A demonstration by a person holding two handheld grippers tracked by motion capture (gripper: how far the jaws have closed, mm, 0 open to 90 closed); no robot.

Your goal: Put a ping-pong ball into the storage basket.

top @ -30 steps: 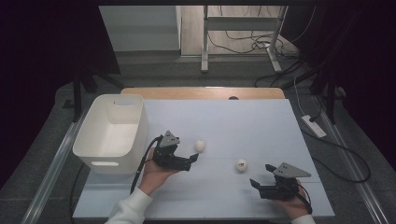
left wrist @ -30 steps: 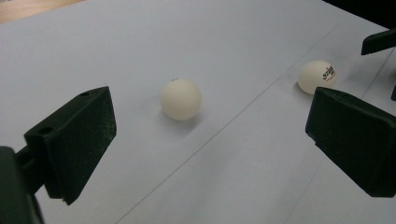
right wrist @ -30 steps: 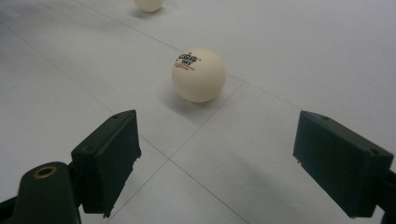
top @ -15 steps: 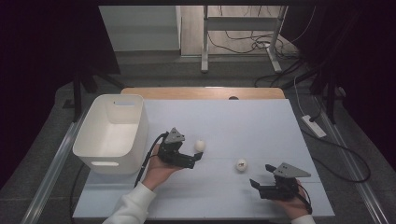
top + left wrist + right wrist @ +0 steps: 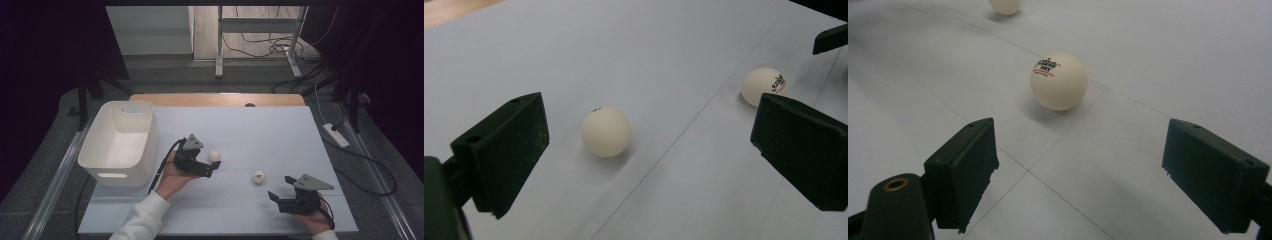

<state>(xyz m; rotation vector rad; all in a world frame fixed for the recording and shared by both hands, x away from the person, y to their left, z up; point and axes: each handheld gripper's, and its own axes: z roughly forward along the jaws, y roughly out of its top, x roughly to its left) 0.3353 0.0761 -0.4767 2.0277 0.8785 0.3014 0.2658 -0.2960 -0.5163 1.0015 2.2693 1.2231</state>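
Two white ping-pong balls lie on the white table (image 5: pixel 260 125). The plain ball (image 5: pixel 214 155) (image 5: pixel 606 132) rests on the sheet between and just ahead of the jaws of my left gripper (image 5: pixel 214 169) (image 5: pixel 659 140), which stands open. The printed ball (image 5: pixel 258 176) (image 5: pixel 1058 81) (image 5: pixel 764 86) lies a short way in front of my right gripper (image 5: pixel 280 187) (image 5: pixel 1093 170), also open with nothing between its jaws. The plain ball (image 5: pixel 1005 5) appears again far off in the right gripper view.
A white plastic bin (image 5: pixel 112 176) stands at the table's left, beside my left hand. A wooden strip (image 5: pixel 220 99) runs along the far edge. On the floor to the right lie a power strip (image 5: pixel 336 135) and cables.
My left gripper has edged right and forward, bringing its jaws up to the plain ball. The right gripper and both balls have stayed put.
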